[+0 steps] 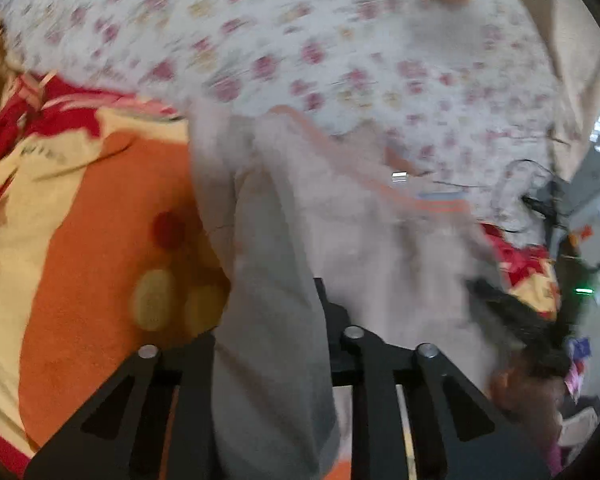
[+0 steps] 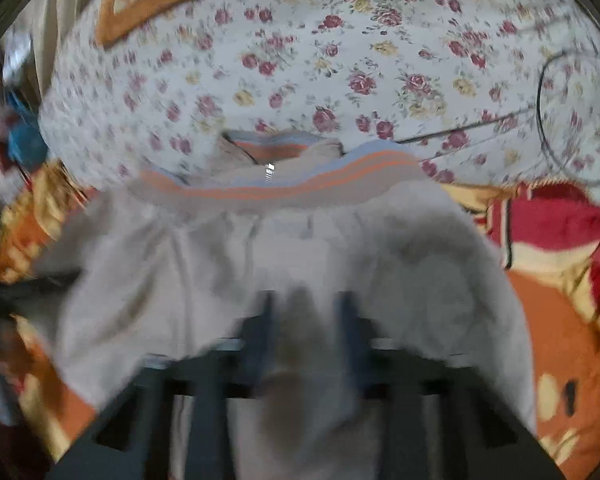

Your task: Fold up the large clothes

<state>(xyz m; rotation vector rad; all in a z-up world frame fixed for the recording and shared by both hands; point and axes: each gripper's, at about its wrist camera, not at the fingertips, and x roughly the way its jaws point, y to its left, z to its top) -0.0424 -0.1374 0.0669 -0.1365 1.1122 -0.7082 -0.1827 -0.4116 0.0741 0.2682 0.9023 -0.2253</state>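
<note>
Floral bedsheet [image 2: 340,60] is covering the bed across upper frame; orange-red blanket [image 1: 100,240] is lying lower left in left wrist view; grey garment [image 2: 300,248] is lying centre; thin black cable [image 2: 540,120] is trailing upper right.

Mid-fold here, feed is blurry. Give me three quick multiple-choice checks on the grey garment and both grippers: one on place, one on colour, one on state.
1. Where does the striped waistband of the grey garment lie?
A. On the far side of the garment from the right gripper, by the floral sheet
B. Between the gripper's fingers
C. Under the orange blanket

2. What colour are the bright stripes on the waistband?
A. Green
B. Orange
C. Black

3. What is the left gripper doing?
A. Open, away from any cloth
B. Shut on a cable
C. Shut on grey cloth

Answers:
1 A: in the right wrist view the band runs across the garment's far edge against the floral sheet.
2 B: two orange lines run along the band.
3 C: grey fabric runs down between its fingers; the right gripper likewise pinches the garment.
</note>
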